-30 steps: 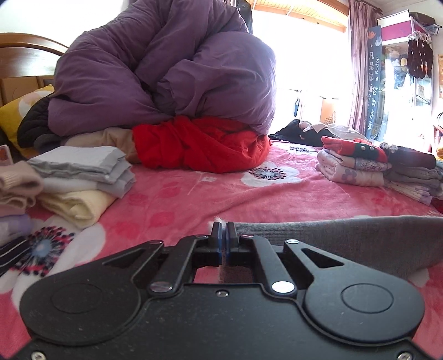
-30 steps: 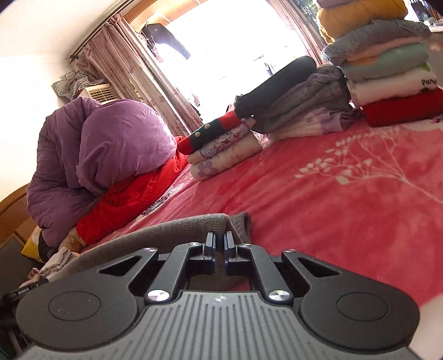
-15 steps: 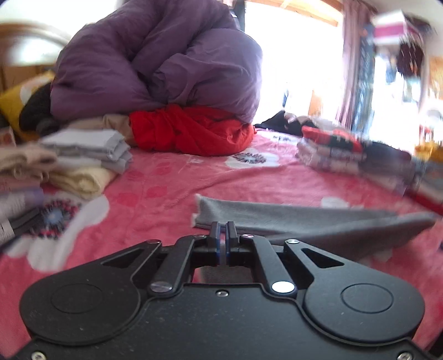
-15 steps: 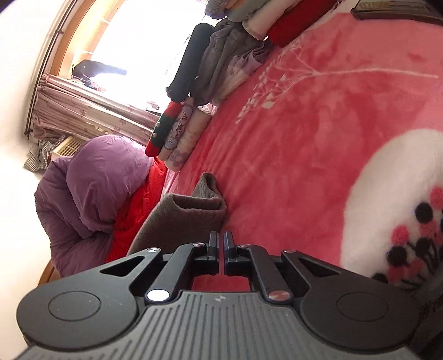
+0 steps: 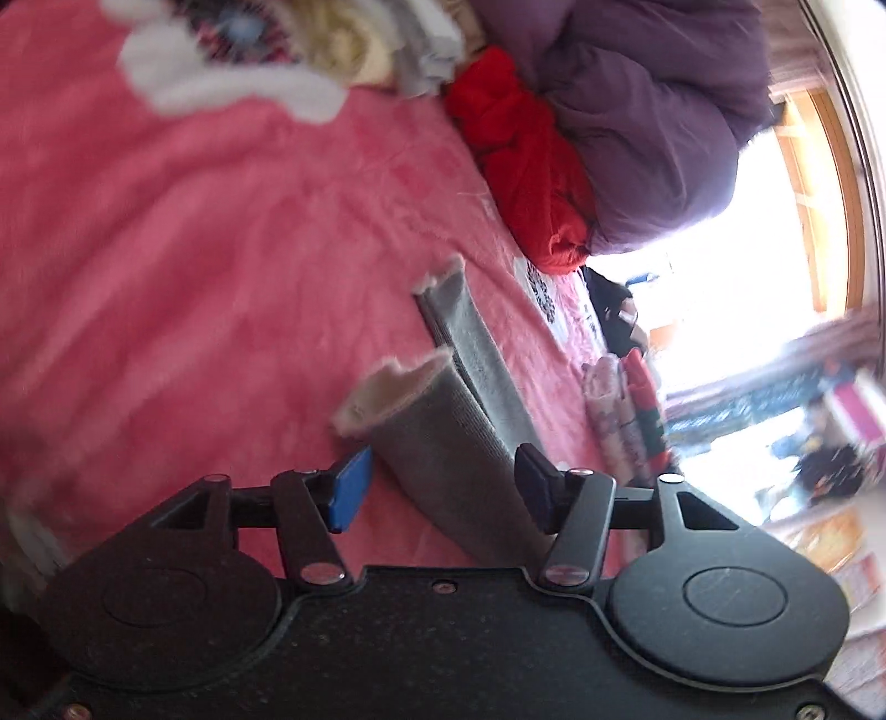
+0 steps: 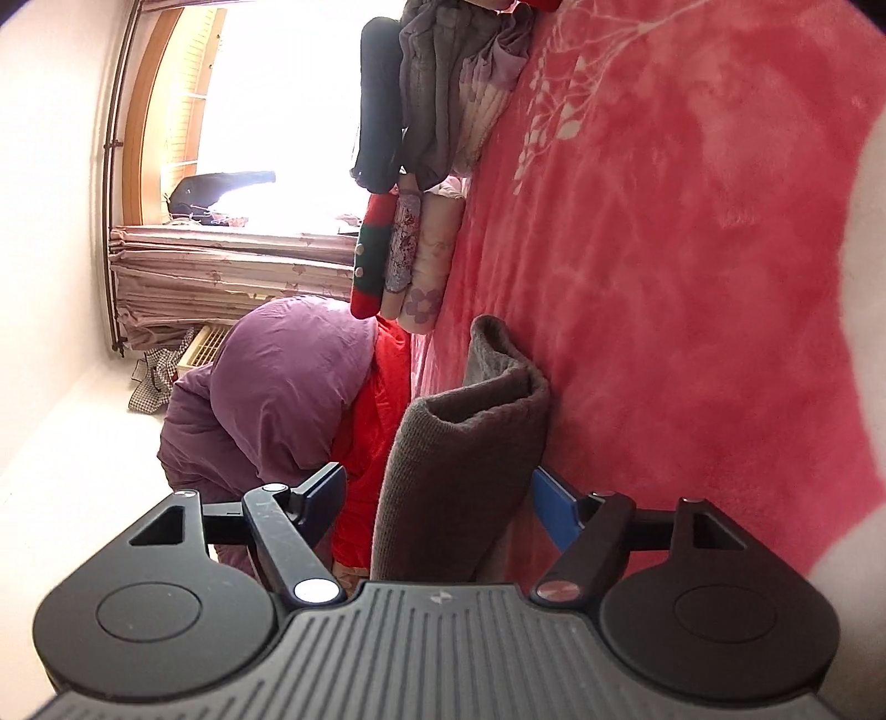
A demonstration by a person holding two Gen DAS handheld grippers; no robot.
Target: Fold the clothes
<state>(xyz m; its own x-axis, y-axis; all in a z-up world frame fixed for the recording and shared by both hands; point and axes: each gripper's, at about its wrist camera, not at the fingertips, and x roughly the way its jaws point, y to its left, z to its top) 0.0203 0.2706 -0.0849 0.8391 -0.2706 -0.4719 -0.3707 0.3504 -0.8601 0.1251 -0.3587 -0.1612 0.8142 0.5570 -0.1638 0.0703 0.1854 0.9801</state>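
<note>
A grey knit garment [image 5: 443, 443] lies folded over on the pink bed cover [image 5: 194, 249]. In the left wrist view two of its open ends point away from me, one stacked near the other. My left gripper [image 5: 440, 487] is open, its jaws spread on either side of the near end. In the right wrist view the same garment [image 6: 459, 459] shows as a thick rounded fold between the spread jaws of my right gripper [image 6: 443, 498], which is open too. Both views are rolled sideways.
A purple duvet [image 5: 653, 111] and a red garment [image 5: 531, 166] are heaped on the bed. Folded stacks sit near them [image 5: 387, 50] and by the window [image 6: 421, 238]. Curtains [image 6: 221, 266] hang at the bright window.
Both grippers were shut on the grey garment; now both have opened and let it go. Both wrists have rolled sideways, and the garment lies doubled over on the bed.
</note>
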